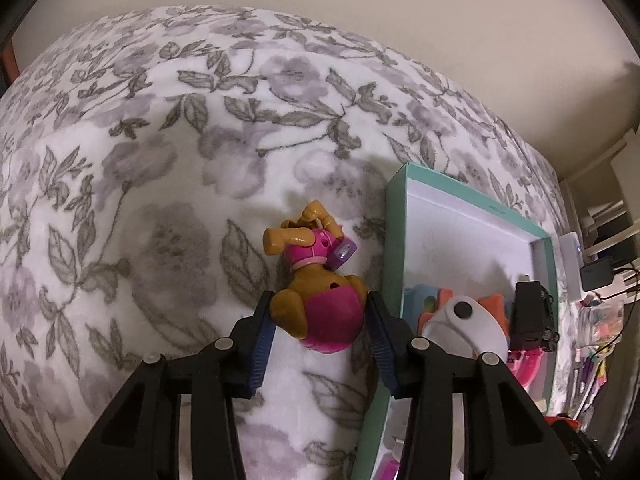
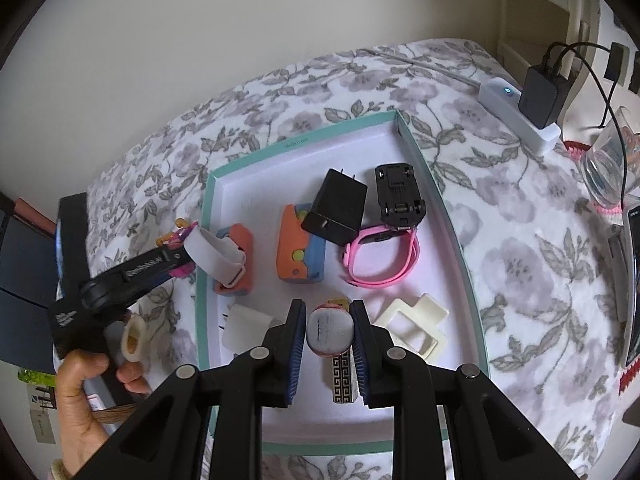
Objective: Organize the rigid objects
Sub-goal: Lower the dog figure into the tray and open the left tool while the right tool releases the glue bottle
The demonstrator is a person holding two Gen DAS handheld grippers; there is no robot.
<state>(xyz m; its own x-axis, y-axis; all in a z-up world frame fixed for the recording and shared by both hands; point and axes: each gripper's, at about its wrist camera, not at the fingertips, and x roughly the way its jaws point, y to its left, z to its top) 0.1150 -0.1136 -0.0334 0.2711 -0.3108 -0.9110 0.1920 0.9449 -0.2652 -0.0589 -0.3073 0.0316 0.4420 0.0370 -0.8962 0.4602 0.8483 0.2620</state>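
left wrist view: toy dog [image 1: 320, 312] gripped between left fingers [image 1: 264, 320]; right fingers [image 2: 296, 336] clamp capsule [image 2: 330, 332].

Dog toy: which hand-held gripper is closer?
Left. The left hand-held gripper has its pads on either side of the dog toy on the blanket, outside the box. The right hand-held gripper is over the box, shut on a small round object.
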